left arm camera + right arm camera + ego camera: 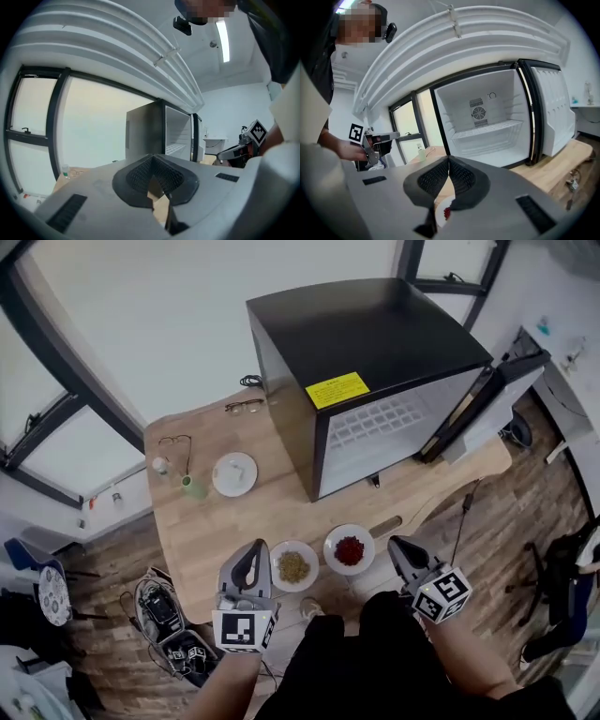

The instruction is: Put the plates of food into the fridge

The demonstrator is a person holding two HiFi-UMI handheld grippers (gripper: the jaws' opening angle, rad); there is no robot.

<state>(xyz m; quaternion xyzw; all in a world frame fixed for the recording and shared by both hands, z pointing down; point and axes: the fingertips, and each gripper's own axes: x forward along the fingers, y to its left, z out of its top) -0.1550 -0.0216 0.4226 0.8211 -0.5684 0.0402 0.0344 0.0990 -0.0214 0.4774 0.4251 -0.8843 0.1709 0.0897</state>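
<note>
Neither plate is gripped yet. The plate of red food (349, 549) is seen on the surface (211, 531) just left of the right gripper (401, 549). The plate of yellow-green food (293, 565) lies just right of the left gripper (251, 551). Both pairs of fingers are pressed together, with nothing held. The fridge (375, 343) stands open beyond the fingers, its shelf (487, 131) bare.

Judged best: fingers are opened first, then closed on a plate's rim, low and level. The plate is kept flat so no food is spilled.
</note>
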